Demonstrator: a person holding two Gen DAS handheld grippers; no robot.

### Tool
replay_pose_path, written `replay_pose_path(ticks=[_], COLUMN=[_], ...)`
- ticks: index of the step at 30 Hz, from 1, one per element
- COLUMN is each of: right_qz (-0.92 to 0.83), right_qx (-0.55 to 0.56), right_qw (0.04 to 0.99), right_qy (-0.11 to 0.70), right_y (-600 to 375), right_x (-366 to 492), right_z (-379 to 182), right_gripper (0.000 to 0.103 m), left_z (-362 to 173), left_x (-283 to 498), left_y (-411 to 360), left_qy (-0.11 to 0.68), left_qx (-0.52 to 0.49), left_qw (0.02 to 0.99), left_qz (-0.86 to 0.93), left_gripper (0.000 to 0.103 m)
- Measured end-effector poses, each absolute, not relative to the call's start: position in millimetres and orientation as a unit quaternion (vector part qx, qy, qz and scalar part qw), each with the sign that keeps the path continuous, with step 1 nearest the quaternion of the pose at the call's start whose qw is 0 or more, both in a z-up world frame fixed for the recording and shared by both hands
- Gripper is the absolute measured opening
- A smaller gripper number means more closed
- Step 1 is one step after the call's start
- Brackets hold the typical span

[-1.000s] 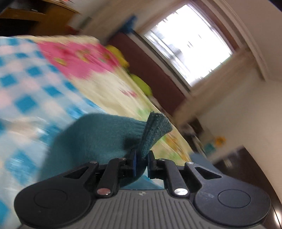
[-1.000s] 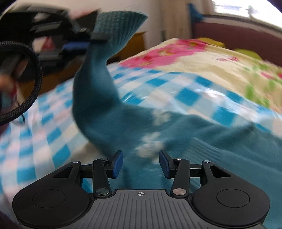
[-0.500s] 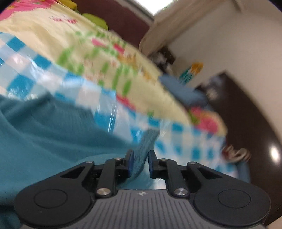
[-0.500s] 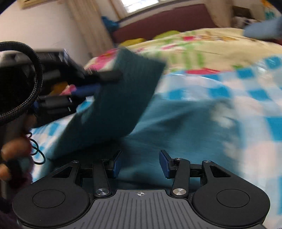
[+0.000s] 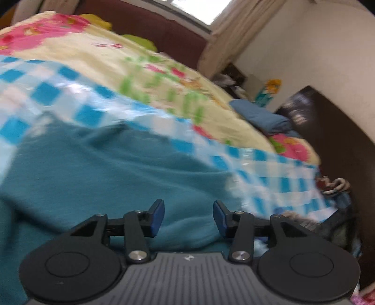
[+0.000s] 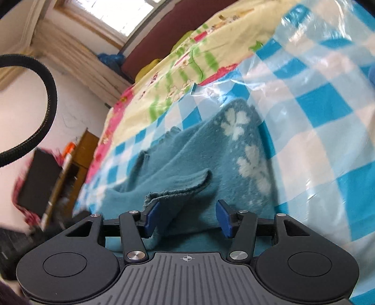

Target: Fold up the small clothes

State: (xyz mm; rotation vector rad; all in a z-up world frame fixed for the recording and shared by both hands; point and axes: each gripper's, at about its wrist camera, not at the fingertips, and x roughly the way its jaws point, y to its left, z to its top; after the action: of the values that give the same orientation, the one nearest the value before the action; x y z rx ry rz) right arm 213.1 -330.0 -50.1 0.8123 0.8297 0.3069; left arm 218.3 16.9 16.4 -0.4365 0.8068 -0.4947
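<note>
Fingers of the left gripper point(image 5: 187, 217) are parting, nothing gripped, over the teal sweater point(image 5: 105, 169) lying on the checked plastic sheet point(image 5: 269, 178) on the bed. Right gripper point(image 6: 186, 218): jaws widening, unclamped; a sweater point(image 6: 211, 164) cuff point(image 6: 178, 187) lies near its left pad.

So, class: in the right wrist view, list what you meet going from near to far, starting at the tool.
Right tool, jaws opening → teal sweater → blue-checked plastic sheet → floral quilt → dark red headboard → window.
</note>
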Motion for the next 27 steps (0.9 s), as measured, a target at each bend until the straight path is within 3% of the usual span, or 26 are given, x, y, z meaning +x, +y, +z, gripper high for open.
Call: replay_pose_path(ticks=[16,17,20,27], right_qz=[0.132,0.129,0.109,0.138], right_qx=[0.427,0.418,0.386,0.343], right_qw=[0.801,0.8,0.805,0.858], right_qy=[0.399,0.41,0.437,0.358], right_y=[-318.5,-314.5,-306.6,-310.5], right_x=[215.8,220.5,228.2,238.2], right_z=[-60.7,-60.9,-58.7,-1.7], right_gripper=[0.058,0.055,0.011,0.007], left_z=[-18.3,-19.2,-18.1,2.1], left_x=[218.1,219.3,220.6,222.3], left_y=[51.9,51.4,50.9,57.4], left_qy=[0.389,0.392,0.392,0.356], left_qx=[-0.155,-0.154,-0.15,-0.157], left_qw=[0.89,0.889,0.889,0.903], left_qz=[-0.181,-0.179,-0.18,-0.185], left_gripper=[0.049,0.049,0.049,0.049])
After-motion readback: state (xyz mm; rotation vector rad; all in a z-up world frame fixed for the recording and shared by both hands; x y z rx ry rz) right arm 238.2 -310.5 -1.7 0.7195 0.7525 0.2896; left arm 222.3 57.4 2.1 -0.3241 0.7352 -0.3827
